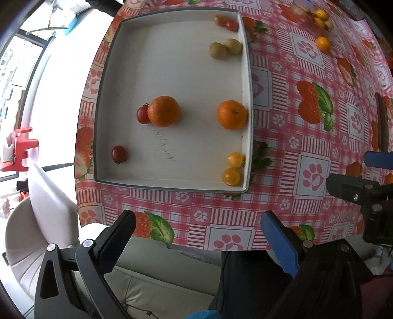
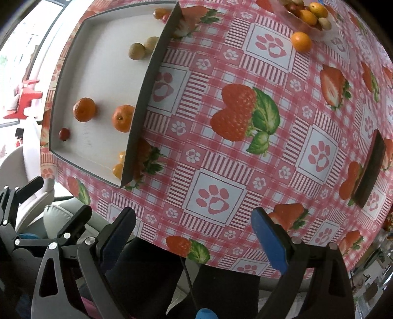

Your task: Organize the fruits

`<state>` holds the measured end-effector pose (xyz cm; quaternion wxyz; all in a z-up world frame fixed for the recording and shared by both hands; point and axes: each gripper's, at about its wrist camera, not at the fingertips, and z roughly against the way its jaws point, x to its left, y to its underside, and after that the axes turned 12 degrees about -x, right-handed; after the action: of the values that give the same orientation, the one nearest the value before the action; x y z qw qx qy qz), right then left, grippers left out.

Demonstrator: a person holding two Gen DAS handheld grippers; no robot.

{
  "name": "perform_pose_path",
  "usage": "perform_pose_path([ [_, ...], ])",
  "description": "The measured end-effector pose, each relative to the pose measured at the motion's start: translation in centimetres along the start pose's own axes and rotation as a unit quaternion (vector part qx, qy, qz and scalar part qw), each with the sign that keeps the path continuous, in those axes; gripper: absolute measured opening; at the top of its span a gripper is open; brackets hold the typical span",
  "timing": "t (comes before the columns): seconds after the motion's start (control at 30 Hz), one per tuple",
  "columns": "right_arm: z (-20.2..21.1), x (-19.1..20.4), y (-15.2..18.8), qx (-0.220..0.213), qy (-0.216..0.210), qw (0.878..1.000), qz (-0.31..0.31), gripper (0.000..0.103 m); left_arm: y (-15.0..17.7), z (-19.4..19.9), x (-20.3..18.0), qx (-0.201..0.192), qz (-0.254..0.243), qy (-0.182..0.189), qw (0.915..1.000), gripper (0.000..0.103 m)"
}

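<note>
Left gripper (image 1: pixel 196 235): fingers spread wide, nothing between them, hanging off the near edge of the table over a pale cushion, aimed at the tray. Right gripper (image 2: pixel 194 230): also spread and empty, at the same near edge, pointed at open cloth. Neither is committed to a fruit.

Shallow white cardboard tray with dark rim (image 1: pixel 172 185) sits at the table's near-left corner on the pink checked strawberry-print tablecloth (image 1: pixel 307 137). Inside, fruit is paired by kind along the right wall, which reads as sorting:
- two small yellow tomatoes (image 1: pixel 232 169) at the near-right corner
- one orange mandarin (image 1: pixel 231 114) against the right wall
- two green-brown round fruits (image 1: pixel 224 48) further along
- small red and orange pair at the far-right corner

Out of pattern: second mandarin (image 1: pixel 163 111) mid-tray, touching a red cherry tomato (image 1: pixel 143 114); another red cherry tomato (image 1: pixel 119 154) alone near the near-left corner.

Unsorted stock: a loose small orange fruit (image 2: pixel 301 41) and a pile of mixed fruit (image 2: pixel 309 14) toward the table's far edge, well apart from the tray.

My read: partway done.
</note>
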<state>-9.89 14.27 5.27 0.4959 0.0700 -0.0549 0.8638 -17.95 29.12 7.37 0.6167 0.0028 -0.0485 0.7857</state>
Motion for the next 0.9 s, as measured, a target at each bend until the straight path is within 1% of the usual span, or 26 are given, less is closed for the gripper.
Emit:
perform_pose_path([
  [0.17, 0.2, 0.9, -0.3, -0.006, 0.009, 1.000, 0.010, 0.096, 0.0, -0.1, 0.8, -0.003, 0.007, 0.003, 1.0000, 0.102],
  [0.37, 0.8, 2.1, -0.7, -0.024, 0.019, 0.999, 0.029, 0.096, 0.0, -0.3, 1.7, -0.007, 0.013, 0.006, 0.9999, 0.102],
  [0.53, 1.4, 3.2, -0.9, -0.043, 0.024, 0.998, 0.044, 0.096, -0.1, -0.4, 2.2, -0.008, 0.019, 0.011, 0.9997, 0.102],
  [0.7, 2.8, 4.3, -1.6, -0.074, 0.029, 0.995, 0.061, 0.096, -0.1, -0.6, 2.4, -0.009, 0.028, 0.014, 0.9995, 0.102],
  [0.9, 4.0, 6.3, -2.6, -0.088, 0.033, 0.991, 0.092, 0.096, 0.1, -0.8, 3.0, -0.011, 0.043, 0.018, 0.9989, 0.102],
])
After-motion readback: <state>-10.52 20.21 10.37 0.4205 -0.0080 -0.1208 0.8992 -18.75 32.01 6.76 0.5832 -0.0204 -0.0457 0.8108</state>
